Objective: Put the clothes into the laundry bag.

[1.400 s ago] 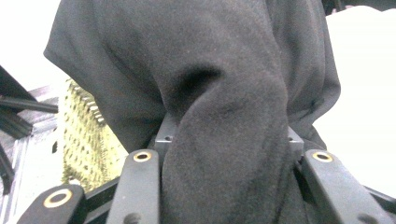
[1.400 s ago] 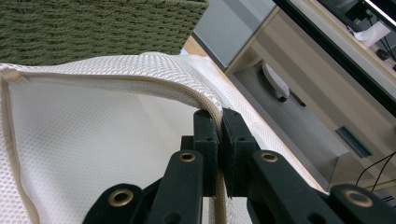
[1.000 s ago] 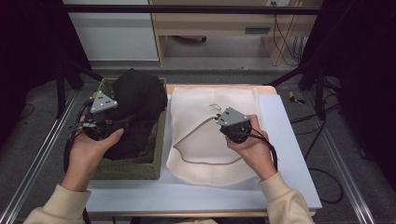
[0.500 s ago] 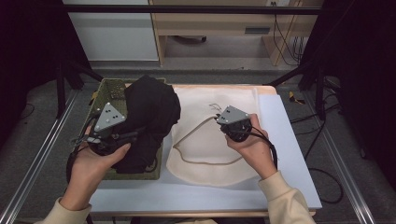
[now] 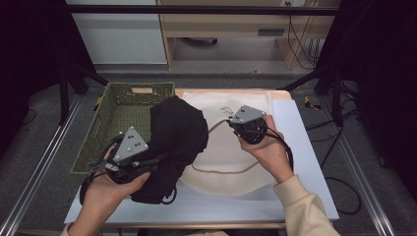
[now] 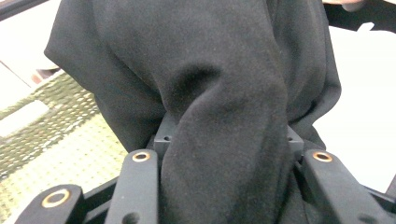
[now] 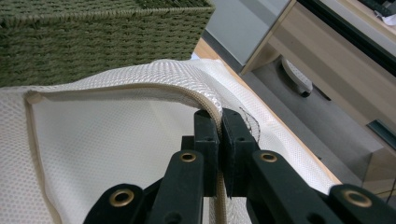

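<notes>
Our left tool (image 5: 147, 164) is clamped on a thick fold of the black garment (image 5: 174, 140); in the left gripper view the dark cloth (image 6: 219, 116) bulges up between the two jaws and hides their tips. The garment hangs from that grip as a bunched mass, half over the right edge of the green basket (image 5: 118, 115) and half over the left part of the mesh bag (image 5: 231, 157), close to the bag's opening. The basket's woven floor (image 6: 56, 140) shows below and to the left of the cloth in the left gripper view.

Our right tool (image 5: 235, 127) is pressed together on the bag's rim: in the right gripper view the jaws pinch the beige zipper edge (image 7: 205, 105) and lift it, so the white mesh (image 7: 107, 140) arches up and the mouth gapes toward the basket (image 7: 93, 32). In the high view the zipper edge runs in a loop from that tool down across the bag.

The bag lies flat on the white surface (image 5: 305, 162), just right of the basket. Our hands hold both tools from the near side.
</notes>
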Action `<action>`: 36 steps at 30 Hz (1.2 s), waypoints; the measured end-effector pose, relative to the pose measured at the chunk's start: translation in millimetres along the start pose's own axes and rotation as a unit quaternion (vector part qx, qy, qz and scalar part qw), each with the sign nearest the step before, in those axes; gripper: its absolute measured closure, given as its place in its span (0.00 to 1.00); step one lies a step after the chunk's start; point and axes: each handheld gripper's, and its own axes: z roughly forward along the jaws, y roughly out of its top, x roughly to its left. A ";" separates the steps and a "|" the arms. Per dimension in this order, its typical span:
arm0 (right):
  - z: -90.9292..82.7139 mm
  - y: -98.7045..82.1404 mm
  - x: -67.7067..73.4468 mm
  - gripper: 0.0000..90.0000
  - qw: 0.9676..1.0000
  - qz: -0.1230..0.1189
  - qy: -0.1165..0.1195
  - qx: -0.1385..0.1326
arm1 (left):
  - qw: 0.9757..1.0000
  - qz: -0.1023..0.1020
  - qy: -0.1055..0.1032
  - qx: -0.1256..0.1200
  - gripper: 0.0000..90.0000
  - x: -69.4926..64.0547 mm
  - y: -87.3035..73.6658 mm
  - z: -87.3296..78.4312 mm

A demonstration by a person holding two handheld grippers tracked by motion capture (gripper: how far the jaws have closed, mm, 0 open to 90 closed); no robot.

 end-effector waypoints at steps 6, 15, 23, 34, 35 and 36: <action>0.8 5.6 -4.8 0.96 1.000 0.005 0.007 0.001 | 1.000 0.017 -0.023 0.012 0.63 -19.9 0.9 11.7; 2.2 11.9 -7.2 0.96 1.000 0.002 0.013 0.004 | 0.998 0.037 -0.048 0.029 0.63 -40.5 3.6 29.6; 0.5 14.3 -12.6 0.96 1.000 0.003 0.016 0.003 | 0.996 0.040 -0.062 0.043 0.63 -56.2 5.8 50.8; 0.2 15.6 -14.4 0.96 1.000 -0.005 0.016 0.006 | 0.994 0.054 -0.084 0.048 0.63 -74.0 6.9 66.3; -0.3 15.8 -14.6 0.96 1.000 -0.005 0.017 0.006 | 0.994 0.053 -0.086 0.048 0.63 -74.9 6.6 67.2; -0.9 16.0 -14.8 0.96 1.000 -0.005 0.017 0.006 | 0.994 0.054 -0.086 0.049 0.63 -75.7 6.4 67.9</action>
